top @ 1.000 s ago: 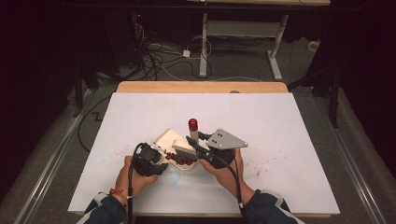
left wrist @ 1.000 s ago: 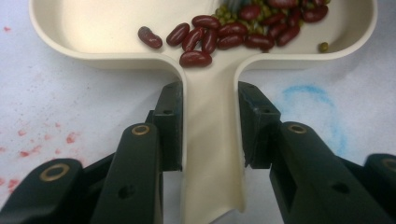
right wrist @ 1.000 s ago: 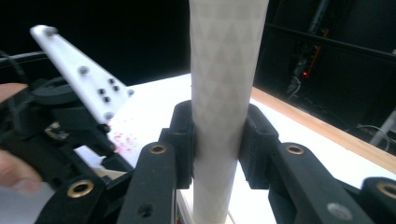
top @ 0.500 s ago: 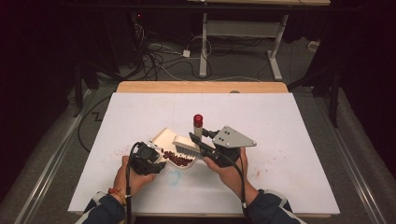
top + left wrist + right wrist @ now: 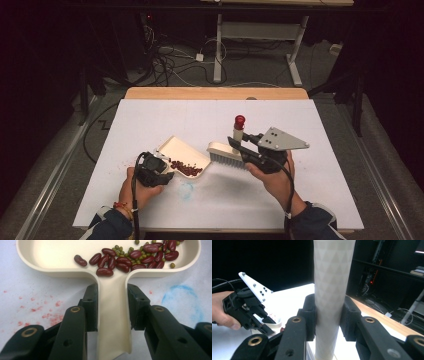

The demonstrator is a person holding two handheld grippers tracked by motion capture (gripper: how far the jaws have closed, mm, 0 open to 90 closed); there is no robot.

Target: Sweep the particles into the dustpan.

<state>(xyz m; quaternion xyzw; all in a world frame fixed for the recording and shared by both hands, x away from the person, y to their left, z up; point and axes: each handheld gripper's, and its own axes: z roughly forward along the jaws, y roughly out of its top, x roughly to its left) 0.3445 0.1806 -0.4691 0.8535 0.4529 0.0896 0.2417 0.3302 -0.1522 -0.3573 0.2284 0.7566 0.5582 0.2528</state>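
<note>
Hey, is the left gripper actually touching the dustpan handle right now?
Touching. In the left gripper view, both pads of the left gripper press flat against the sides of the dustpan handle, with no gap showing.

A pale handle [image 5: 334,290] patterned with faint triangles is clamped between the two black jaws of the right gripper [image 5: 329,315] and runs upright from six to twelve o'clock. At nine o'clock the left gripper [image 5: 247,311], with its white plate, is held in a hand [image 5: 222,312]. The white table [image 5: 292,297] is seen behind, and its wooden edge [image 5: 377,315] at four o'clock.
</note>
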